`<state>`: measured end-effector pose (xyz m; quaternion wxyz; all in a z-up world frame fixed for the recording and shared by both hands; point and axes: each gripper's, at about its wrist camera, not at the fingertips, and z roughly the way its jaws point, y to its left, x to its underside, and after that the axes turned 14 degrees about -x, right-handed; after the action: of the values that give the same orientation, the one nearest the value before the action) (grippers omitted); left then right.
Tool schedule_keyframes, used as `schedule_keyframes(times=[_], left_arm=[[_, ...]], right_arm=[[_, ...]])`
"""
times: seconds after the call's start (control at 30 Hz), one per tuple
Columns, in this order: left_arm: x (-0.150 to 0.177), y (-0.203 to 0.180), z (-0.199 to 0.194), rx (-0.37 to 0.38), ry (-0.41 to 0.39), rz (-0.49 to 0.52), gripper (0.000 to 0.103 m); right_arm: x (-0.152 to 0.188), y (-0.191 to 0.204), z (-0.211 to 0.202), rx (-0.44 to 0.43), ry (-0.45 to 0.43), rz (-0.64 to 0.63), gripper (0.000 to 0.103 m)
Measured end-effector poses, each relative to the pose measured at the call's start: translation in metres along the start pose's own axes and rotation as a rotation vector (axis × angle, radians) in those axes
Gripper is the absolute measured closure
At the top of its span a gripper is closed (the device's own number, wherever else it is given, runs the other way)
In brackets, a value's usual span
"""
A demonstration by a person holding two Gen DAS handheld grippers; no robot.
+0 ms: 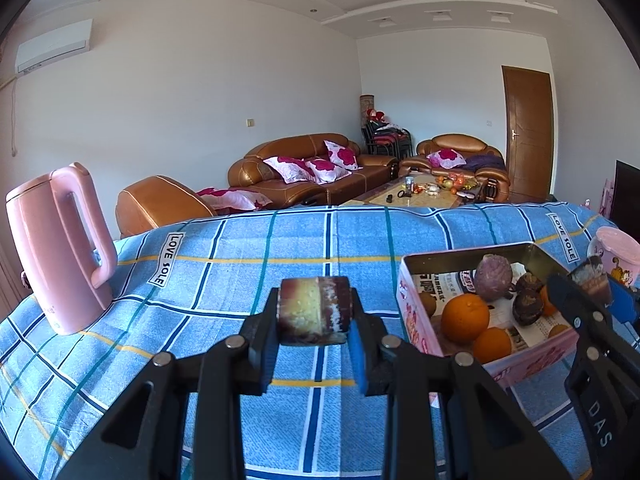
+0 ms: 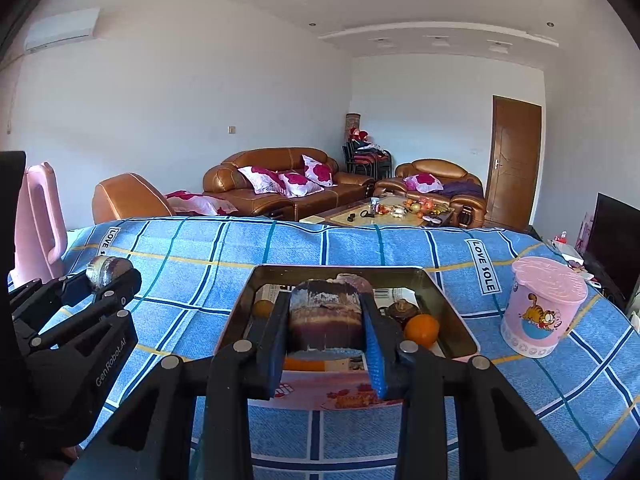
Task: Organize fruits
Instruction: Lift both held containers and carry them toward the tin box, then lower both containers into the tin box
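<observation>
Left gripper (image 1: 313, 312) is clamped on a stubby brown-and-yellow sugarcane chunk (image 1: 313, 310), pinched between both fingers above the blue checked tablecloth (image 1: 240, 280). Right gripper (image 2: 326, 322) grips a second dark purple-brown cane chunk (image 2: 325, 316), and just beyond its fingertips sits the pink rectangular tin box (image 2: 344, 394) with round oranges (image 2: 422, 330) inside. A pink kettle (image 1: 56, 248) stands off left of the left fingers.

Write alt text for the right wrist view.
The right gripper is shut on a dark cane piece over an open tin holding oranges. The left gripper holds another piece at left; a pink cup stands right.
</observation>
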<state>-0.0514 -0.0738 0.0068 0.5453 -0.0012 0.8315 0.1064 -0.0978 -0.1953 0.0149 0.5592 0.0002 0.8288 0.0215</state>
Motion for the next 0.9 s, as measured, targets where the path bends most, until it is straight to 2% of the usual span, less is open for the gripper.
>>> schedule_keyframes(times=[0.63, 0.9], left_arm=[[-0.004, -0.044, -0.008, 0.099, 0.017, 0.020, 0.072], [-0.008, -0.068, -0.010, 0.154, 0.028, 0.028, 0.072]], right_arm=[[0.001, -0.053, -0.011, 0.096, -0.009, 0.023, 0.067], [0.000, -0.073, -0.013, 0.190, -0.020, 0.018, 0.068]])
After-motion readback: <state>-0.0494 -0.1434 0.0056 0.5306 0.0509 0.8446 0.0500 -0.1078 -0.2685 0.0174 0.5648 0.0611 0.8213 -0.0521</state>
